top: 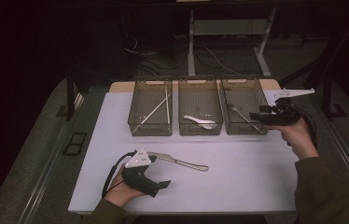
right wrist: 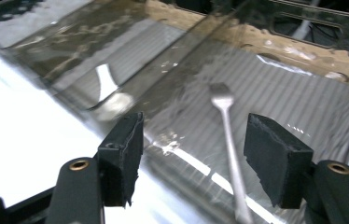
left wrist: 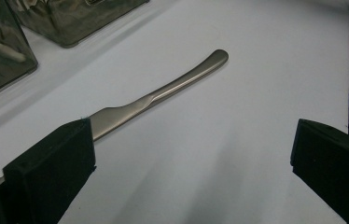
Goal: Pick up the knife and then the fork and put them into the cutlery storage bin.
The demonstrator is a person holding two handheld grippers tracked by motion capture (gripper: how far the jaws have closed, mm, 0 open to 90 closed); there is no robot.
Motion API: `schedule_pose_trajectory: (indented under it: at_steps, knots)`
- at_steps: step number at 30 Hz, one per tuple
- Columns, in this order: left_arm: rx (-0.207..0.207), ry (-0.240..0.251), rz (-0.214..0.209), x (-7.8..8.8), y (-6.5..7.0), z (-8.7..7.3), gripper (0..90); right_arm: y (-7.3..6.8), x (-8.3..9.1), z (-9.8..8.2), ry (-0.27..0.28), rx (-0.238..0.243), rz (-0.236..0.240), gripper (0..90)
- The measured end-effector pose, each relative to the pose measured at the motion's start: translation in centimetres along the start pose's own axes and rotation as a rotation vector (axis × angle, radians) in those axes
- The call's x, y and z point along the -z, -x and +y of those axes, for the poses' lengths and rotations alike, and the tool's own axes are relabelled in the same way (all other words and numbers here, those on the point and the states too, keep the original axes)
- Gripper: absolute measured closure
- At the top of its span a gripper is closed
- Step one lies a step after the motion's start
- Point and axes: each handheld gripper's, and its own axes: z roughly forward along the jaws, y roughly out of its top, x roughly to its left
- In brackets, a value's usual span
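A metal table knife lies on the white table, handle toward the right. My left gripper rests low on the table beside it, open. In the left gripper view the knife runs out from behind the left jaw, and my left gripper has only bare table between its jaws. My right gripper hovers at the right-hand clear bin, open. In the right gripper view a fork lies on the bin floor below my right gripper, untouched by the pads.
Three clear bins stand in a row at the back of the table. The left bin holds chopsticks, the middle bin holds spoons, and the right one holds the fork. Desk legs and cables lie beyond the table.
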Motion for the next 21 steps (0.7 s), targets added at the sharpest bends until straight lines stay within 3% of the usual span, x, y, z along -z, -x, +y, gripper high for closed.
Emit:
schedule_pose_trajectory:
  at_steps: [14,21]
  knots:
    - [-0.003,0.0,0.003,0.2,-0.1,0.0,0.0,-5.2,1.6,-4.8,0.026,0.061,0.114,32.1]
    - [-0.004,-0.001,0.004,0.3,-0.2,0.0,0.0,-6.8,1.9,-7.3,0.024,0.073,0.122,29.4]
